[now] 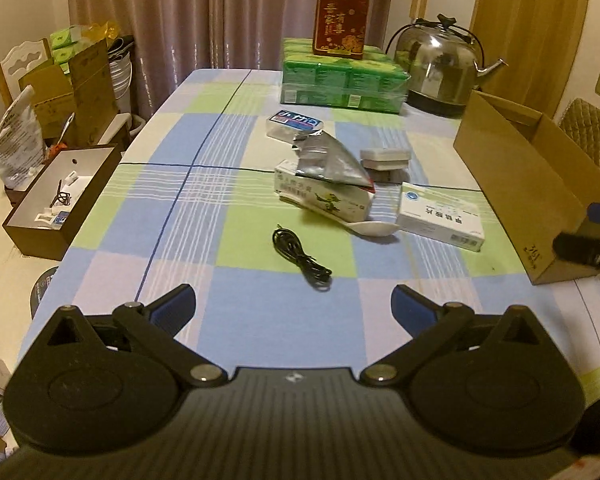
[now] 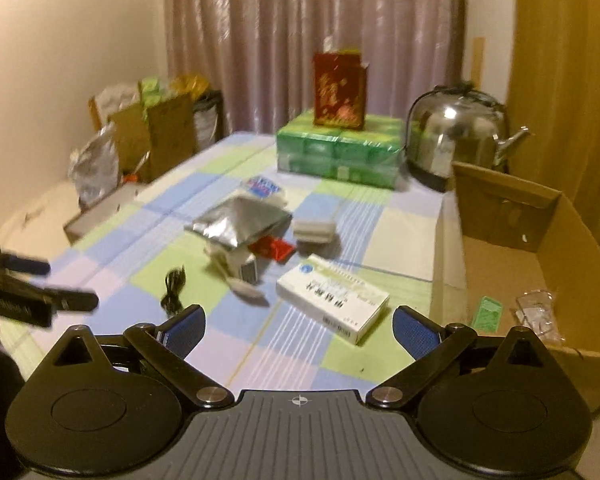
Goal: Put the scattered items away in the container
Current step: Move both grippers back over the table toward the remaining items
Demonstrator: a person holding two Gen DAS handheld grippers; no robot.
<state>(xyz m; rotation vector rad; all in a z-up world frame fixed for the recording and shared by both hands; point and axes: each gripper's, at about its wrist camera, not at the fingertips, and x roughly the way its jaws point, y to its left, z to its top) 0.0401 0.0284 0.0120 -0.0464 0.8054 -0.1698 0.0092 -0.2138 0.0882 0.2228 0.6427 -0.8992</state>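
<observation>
Both tools are hanging over the checked tablecloth point(image 1: 204, 240) with nothing in them. The left gripper point(image 1: 294, 304) is standing wide, jaws empty, and the black cable point(image 1: 300, 256) is lying on the cloth just ahead of its fingertips, not touched. The right gripper point(image 2: 299, 326) is also standing wide and empty, with the white medicine box point(image 2: 334, 300) lying just ahead of it, between the blue pads in view but not pressed. The cardboard box point(image 2: 512, 264) is sitting open at the right edge of the table, and a small green packet point(image 2: 486, 312) and a clear plastic wrapper point(image 2: 538, 312) are lying on its floor. Scattered items are sitting mid-table: a silver foil pouch point(image 1: 332, 158) is resting on top of a white-and-green carton point(image 1: 324, 196), a white spoon point(image 1: 370, 227) is lying beside the carton, a grey flat case point(image 1: 384, 158) is sitting behind, and a blue-topped box point(image 1: 294, 124) is lying farther back. At the far end a kettle point(image 1: 440, 68) is standing beside a green tissue pack point(image 1: 340, 80) with a red bag point(image 1: 342, 20) on top.
</observation>
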